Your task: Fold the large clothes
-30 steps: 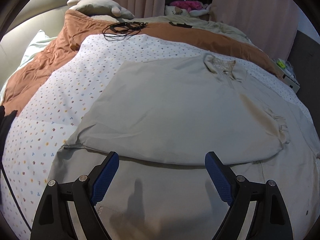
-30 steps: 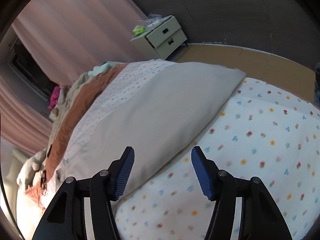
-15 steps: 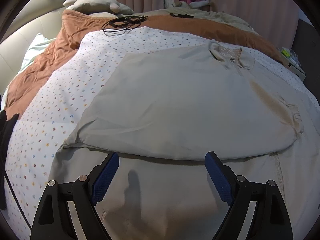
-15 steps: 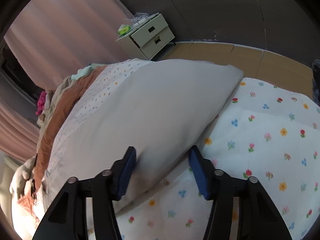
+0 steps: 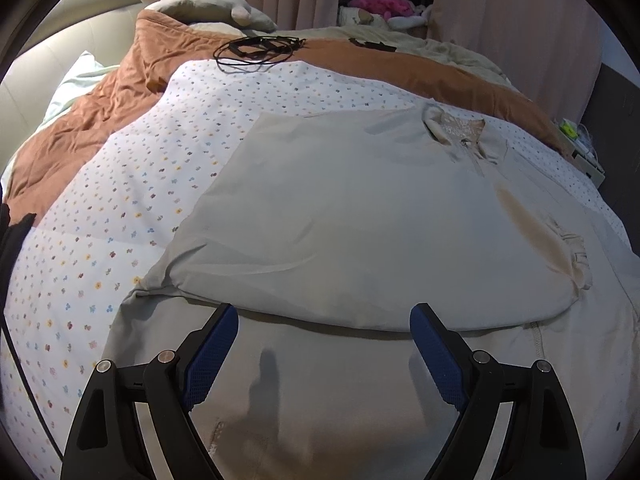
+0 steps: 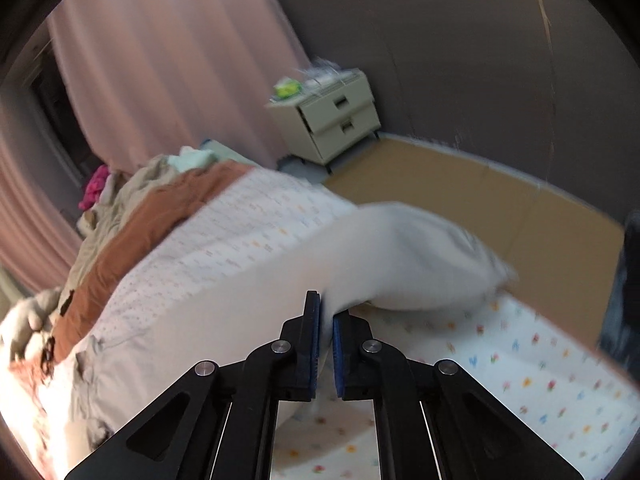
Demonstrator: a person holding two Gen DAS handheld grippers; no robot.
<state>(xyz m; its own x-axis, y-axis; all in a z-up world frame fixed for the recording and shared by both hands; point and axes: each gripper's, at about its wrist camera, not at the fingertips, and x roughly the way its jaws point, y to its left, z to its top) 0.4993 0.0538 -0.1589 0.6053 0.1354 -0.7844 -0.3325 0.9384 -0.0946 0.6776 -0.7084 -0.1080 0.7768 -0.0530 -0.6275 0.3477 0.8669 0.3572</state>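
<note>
Right gripper [image 6: 326, 320], its jaws having just closed, now pinches the edge of the large pale grey-beige shirt [image 6: 224, 312] and lifts it off the floral-print bed sheet [image 6: 520, 368], beginning a fold; left gripper [image 5: 324, 344] hovers spread above the shirt.

No readable text, label, brand, number or sign shows in either wrist view (the small marks on the floral sheet [image 5: 120, 184] are printed flowers, and the clutter on the nightstand [image 6: 332, 114] is too blurred to read).
</note>
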